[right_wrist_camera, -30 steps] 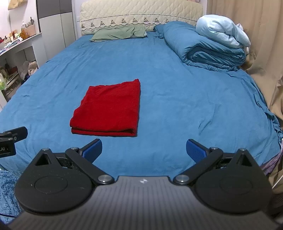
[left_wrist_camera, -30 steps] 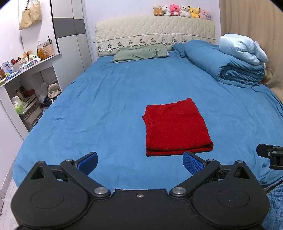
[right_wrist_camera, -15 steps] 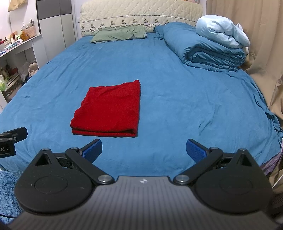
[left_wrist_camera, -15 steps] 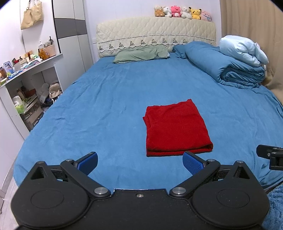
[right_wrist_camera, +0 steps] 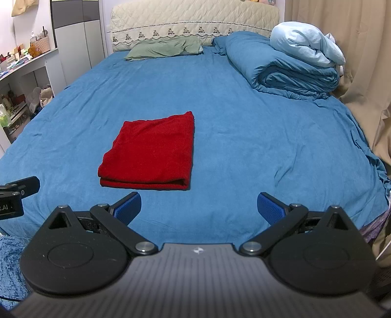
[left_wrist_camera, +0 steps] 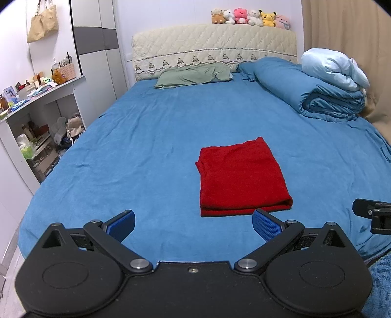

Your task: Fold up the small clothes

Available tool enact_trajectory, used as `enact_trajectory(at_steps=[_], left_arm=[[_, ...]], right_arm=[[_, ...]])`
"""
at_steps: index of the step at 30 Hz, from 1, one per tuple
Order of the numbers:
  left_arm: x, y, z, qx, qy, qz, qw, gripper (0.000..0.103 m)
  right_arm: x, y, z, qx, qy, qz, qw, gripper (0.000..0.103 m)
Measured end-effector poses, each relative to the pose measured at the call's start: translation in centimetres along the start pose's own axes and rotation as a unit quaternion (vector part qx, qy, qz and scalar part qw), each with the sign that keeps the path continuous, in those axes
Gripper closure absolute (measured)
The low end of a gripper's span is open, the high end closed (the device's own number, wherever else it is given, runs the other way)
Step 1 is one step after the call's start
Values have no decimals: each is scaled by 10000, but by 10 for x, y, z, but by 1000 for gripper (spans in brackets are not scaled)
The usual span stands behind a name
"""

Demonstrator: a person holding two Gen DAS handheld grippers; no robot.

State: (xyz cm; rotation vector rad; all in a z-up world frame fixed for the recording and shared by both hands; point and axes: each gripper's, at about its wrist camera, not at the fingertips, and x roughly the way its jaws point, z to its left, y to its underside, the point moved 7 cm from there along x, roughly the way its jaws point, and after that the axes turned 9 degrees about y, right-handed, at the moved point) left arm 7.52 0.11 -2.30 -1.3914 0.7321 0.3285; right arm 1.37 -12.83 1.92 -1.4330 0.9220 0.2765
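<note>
One red garment, folded into a flat rectangle, lies on the blue bed sheet, its long axis running from the foot of the bed toward the headboard and its thick folded edge facing the cameras. Both grippers hang level just short of the bed's near edge, apart from the cloth. The left gripper has its jaws spread wide and empty; the right gripper likewise. Six plush toys, as far as can be made out, line the headboard.

Bare blue sheet all round red cloth, rolled duvet blocks far-right corner
</note>
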Motion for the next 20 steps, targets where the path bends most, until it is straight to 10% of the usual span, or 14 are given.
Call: enact_trajectory(at_steps=[20], left_arm=[[-5, -2, 1, -15, 76, -197, 9998, 0]], right_arm=[[-5, -1, 2, 51, 34, -67, 10000, 0]])
